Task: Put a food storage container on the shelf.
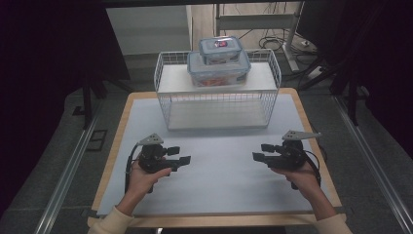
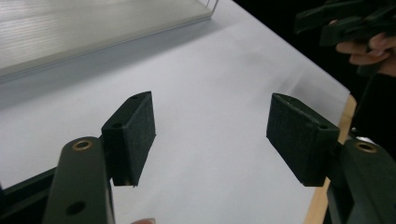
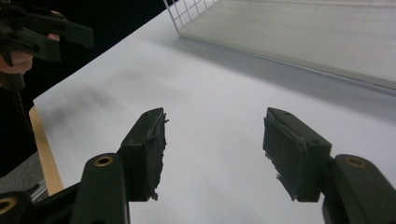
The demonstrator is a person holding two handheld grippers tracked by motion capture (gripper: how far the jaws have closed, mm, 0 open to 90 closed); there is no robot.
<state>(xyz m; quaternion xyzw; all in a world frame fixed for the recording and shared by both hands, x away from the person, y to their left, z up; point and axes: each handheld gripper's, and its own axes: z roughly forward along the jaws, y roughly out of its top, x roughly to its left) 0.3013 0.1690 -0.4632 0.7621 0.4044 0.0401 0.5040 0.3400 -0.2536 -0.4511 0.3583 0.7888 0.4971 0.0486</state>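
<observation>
- While both tools rest low near the bottom of the high view, nothing is in hand: the left tool [image 1: 179,156] at lower left and the right tool [image 1: 260,151] at lower right point toward each other over the bare surface [image 1: 219,185].
- Left tool in its own view [image 2: 211,135]: jaws stand wide apart, with only white surface between the pads.
- Right tool in its own view [image 3: 214,149]: likewise wide open and empty.
- Two clear lidded containers sit stacked at upper centre of the high view, the small container [image 1: 220,49] on the large container [image 1: 219,70], both on top of the white wire rack [image 1: 165,105].
- Judging from this, the stacking looks finished, or no grasp has begun; the rack's lower shelf [image 1: 216,114] holds nothing.
</observation>
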